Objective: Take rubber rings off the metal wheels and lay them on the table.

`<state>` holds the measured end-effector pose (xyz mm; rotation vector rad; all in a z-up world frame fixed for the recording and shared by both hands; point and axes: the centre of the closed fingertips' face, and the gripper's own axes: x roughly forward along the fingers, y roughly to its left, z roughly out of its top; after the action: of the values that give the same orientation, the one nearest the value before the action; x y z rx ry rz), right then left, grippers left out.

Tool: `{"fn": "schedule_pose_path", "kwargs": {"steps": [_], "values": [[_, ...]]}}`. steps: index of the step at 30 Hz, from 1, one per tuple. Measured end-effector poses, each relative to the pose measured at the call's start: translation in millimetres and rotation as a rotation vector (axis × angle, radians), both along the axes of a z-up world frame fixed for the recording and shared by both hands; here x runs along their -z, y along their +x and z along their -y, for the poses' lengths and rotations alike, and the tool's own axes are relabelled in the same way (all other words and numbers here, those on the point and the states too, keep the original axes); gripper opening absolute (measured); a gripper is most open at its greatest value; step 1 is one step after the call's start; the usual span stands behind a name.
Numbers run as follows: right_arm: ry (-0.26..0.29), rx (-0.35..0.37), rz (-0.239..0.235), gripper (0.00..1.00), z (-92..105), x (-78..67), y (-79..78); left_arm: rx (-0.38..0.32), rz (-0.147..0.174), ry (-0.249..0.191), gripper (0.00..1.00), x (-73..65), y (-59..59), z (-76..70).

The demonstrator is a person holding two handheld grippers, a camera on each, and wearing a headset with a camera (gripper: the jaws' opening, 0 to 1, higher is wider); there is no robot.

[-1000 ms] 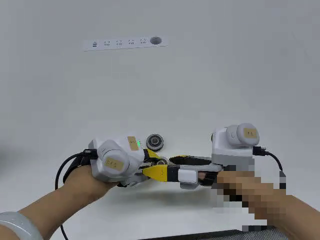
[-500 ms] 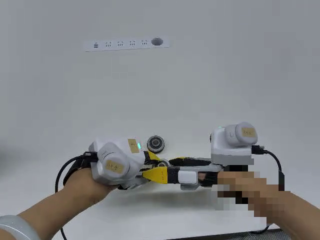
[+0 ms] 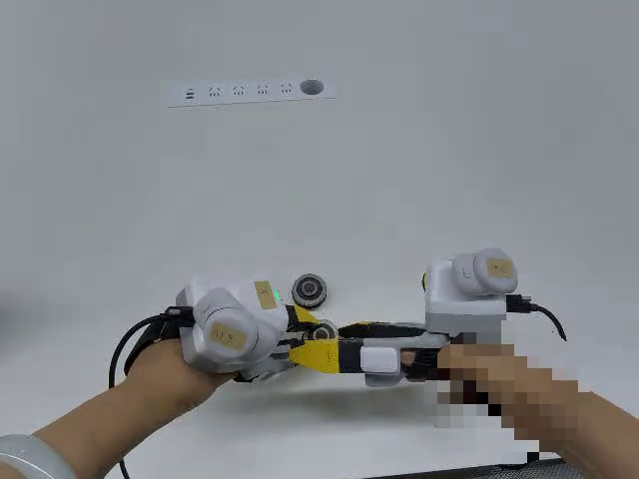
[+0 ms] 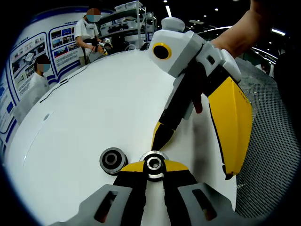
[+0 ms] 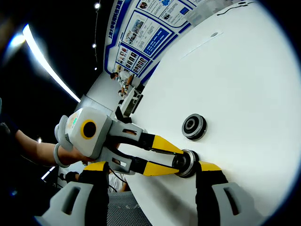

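Note:
My left gripper (image 4: 154, 166) is shut on a small metal wheel (image 4: 154, 163), its yellow tips clamping the wheel by its flat faces. In the right gripper view this wheel (image 5: 186, 163) shows a dark rim and sits close to one yellow fingertip (image 5: 208, 166). My right gripper (image 5: 153, 165) is open, its jaws spread wide to either side of the held wheel. In the head view, the left gripper (image 3: 321, 334) and the right gripper (image 3: 331, 341) meet tip to tip low over the table. A second wheel (image 3: 310, 290) with a black rubber ring lies flat just behind them.
A white power strip (image 3: 250, 90) lies far back on the white table (image 3: 419, 180). A black cable (image 3: 135, 339) loops from the left gripper near the front edge. People stand beyond the table's far end (image 4: 89, 28) in the left gripper view.
Both grippers stay together at the same spot, sinking slightly in the picture. The left gripper keeps its hold on the wheel. The loose wheel has not moved.

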<state>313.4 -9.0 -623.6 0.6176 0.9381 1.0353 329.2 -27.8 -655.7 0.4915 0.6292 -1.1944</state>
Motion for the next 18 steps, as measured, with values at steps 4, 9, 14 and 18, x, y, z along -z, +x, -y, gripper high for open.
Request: {"fn": "schedule_pose_path", "kwargs": {"steps": [4,9,14,18], "values": [[0.006,0.0,-0.01,0.76,1.2,-0.1,-2.2,0.002,-0.001,-0.001,0.12,0.0,-0.4,-0.2],[0.025,0.011,-0.023,0.76,2.9,-1.8,-3.2,0.001,-0.002,-0.001,0.12,0.0,-0.4,-0.2],[0.044,0.019,-0.033,0.77,3.9,-3.9,-3.1,0.002,-0.003,-0.001,0.12,0.2,-0.7,-0.4],[0.043,0.02,-0.031,0.76,4.9,-4.2,-3.3,0.002,-0.003,-0.001,0.12,0.2,-0.8,-0.2]]}}
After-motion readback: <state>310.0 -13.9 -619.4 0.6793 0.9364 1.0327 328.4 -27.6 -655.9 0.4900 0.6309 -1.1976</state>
